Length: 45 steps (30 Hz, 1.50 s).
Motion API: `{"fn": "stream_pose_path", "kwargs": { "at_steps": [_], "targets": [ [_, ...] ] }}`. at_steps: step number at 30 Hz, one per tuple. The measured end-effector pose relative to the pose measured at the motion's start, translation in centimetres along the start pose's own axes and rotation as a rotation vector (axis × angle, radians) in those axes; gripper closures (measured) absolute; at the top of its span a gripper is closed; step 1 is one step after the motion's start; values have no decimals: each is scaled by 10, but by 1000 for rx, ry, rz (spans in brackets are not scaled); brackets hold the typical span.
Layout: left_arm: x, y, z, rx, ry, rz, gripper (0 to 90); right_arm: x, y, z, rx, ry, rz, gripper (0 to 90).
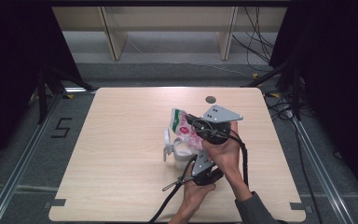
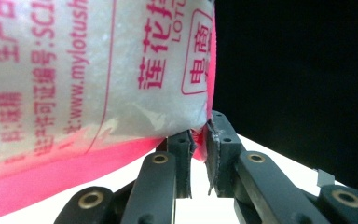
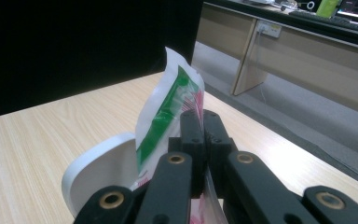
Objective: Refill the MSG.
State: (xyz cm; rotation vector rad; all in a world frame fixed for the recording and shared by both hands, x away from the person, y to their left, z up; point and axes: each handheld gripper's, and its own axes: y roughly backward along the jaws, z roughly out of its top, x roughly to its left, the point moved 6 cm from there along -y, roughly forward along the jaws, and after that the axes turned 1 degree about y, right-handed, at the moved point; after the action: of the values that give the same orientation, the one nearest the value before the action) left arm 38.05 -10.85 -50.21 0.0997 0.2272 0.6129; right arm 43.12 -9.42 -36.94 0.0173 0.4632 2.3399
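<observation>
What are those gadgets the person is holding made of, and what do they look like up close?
Each hand-held gripper, left and right, is black, topped with a grey three-cornered plate dotted with small holes. A black cable trails from each. Up close, the two black jaws are linkage bars joined by brass-coloured pivot rings. The person wears a grey sleeve.

Bag (image 2: 98, 84): pink/white (maybe green edge)

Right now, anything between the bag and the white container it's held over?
Nothing visible. Both grippers, left and right, pinch the bag, which hangs right above the open white container; its lid is swung aside.
</observation>
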Motion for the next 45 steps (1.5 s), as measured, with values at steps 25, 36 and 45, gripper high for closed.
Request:
{"fn": "stream_pose_path", "kwargs": {
  "at_steps": [25, 36, 45],
  "targets": [
    [-2, 0, 1, -38, 41, -3, 802, -5, 10, 6, -43, 6, -8, 900],
    [-1, 0, 0, -34, 33, 5, 798, -6, 15, 7, -54, -10, 9, 900],
    [-1, 1, 0, -35, 33, 7, 797, -9, 23, 9, -60, -4, 0, 900]
  ]
}}
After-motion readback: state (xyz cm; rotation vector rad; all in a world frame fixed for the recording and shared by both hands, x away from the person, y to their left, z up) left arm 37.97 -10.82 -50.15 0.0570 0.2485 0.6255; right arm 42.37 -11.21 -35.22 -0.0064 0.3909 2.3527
